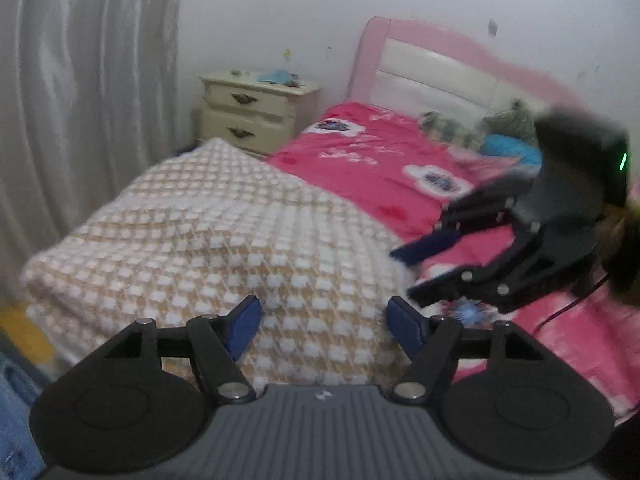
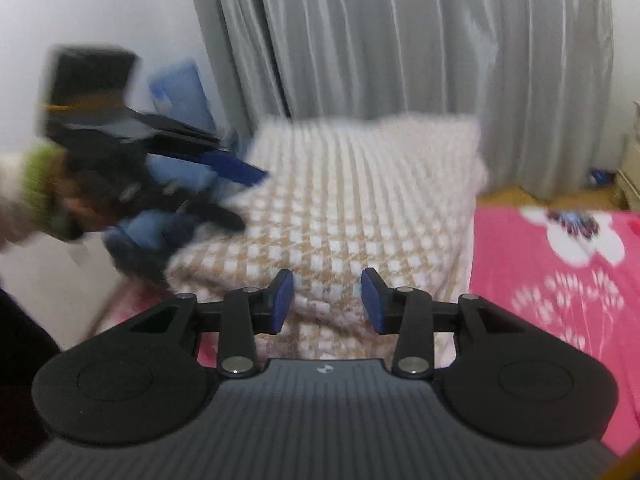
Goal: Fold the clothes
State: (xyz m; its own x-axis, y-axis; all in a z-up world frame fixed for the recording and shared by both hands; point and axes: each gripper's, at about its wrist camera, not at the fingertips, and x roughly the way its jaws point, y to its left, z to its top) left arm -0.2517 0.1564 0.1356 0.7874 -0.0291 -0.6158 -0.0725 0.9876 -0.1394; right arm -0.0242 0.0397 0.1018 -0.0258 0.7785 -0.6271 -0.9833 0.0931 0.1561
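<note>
A cream and tan checked knit cloth (image 1: 224,240) lies bunched in a thick pile at the foot of the pink bed (image 1: 384,168). My left gripper (image 1: 325,322) hovers over its near edge, open, with no fabric between the blue pads. My right gripper (image 1: 418,272) comes in from the right at the cloth's right edge, also open. In the right wrist view the cloth (image 2: 352,208) spreads ahead of the right gripper (image 2: 328,294), whose pads stand apart above it. The left gripper (image 2: 246,194) shows blurred at the cloth's left side, held by a hand in a green cuff (image 2: 38,184).
A cream nightstand (image 1: 252,112) stands by the pink headboard (image 1: 424,68). Grey curtains (image 1: 80,100) hang left of the bed. Green and blue clothes (image 1: 504,136) lie near the headboard. Blue fabric (image 2: 136,236) sits below the left gripper. A cable (image 1: 560,312) trails from the right gripper.
</note>
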